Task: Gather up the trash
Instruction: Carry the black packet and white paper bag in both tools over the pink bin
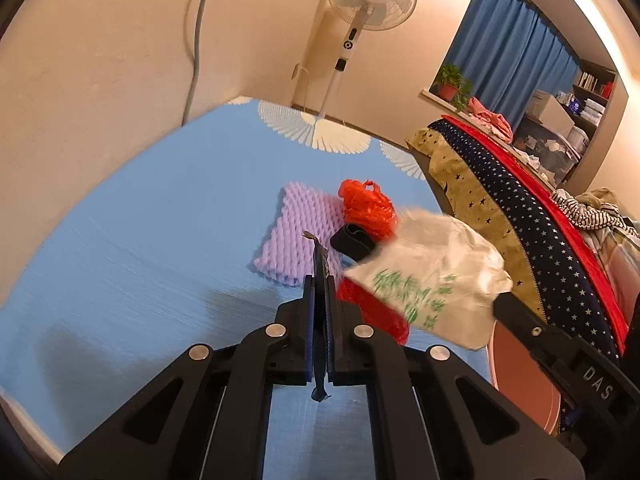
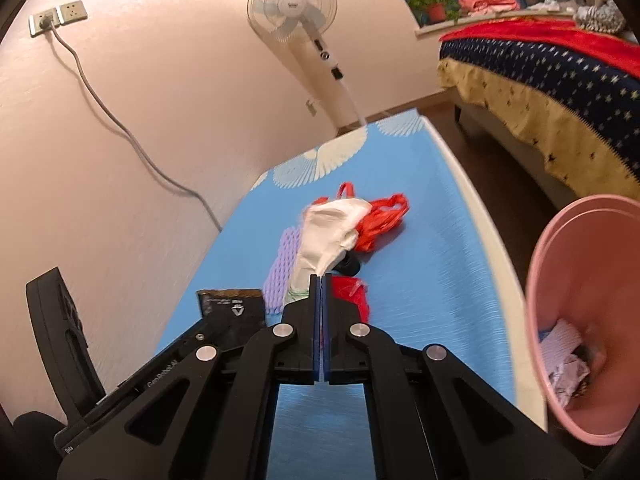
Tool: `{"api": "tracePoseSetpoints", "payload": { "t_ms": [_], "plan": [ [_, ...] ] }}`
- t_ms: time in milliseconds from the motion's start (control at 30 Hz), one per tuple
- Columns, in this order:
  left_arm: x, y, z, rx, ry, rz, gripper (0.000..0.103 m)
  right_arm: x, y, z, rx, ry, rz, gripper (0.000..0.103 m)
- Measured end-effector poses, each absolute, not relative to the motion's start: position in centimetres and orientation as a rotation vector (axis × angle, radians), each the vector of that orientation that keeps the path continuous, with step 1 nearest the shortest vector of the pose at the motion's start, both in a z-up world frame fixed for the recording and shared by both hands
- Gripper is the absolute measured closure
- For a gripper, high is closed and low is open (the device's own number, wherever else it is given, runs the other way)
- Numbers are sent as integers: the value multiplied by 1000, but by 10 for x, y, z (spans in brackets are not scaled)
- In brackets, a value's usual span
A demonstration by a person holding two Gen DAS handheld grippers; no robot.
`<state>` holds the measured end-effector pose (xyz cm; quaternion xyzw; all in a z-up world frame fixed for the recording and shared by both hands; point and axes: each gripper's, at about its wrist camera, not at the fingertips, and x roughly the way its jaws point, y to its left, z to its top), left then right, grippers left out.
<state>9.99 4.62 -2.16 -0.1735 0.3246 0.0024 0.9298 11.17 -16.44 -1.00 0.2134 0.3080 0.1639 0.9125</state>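
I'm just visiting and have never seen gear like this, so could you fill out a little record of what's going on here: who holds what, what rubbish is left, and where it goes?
Left gripper: shut on a dark wrapper
Right gripper: shut on a white plastic bag
Surface: blue mat
Left on mat: purple foam net, red plastic bag, small black item
Bin: pink bin at the mat's right edge, some paper scraps already inside
Background: standing fan, bed
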Motion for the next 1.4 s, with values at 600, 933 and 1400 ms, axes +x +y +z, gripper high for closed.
{"api": "tracePoseSetpoints", "payload": {
  "t_ms": [600, 933, 1400],
  "plan": [
    [64, 31, 15, -292, 593, -40, 99, 59, -190, 36, 283, 536, 225, 102],
    [55, 18, 22, -267, 575, -80, 99, 43, -206, 46, 250, 518, 157, 102],
    [61, -18, 24, -220, 568, -141, 99, 32, -233, 49, 211, 494, 50, 102]
  ]
}}
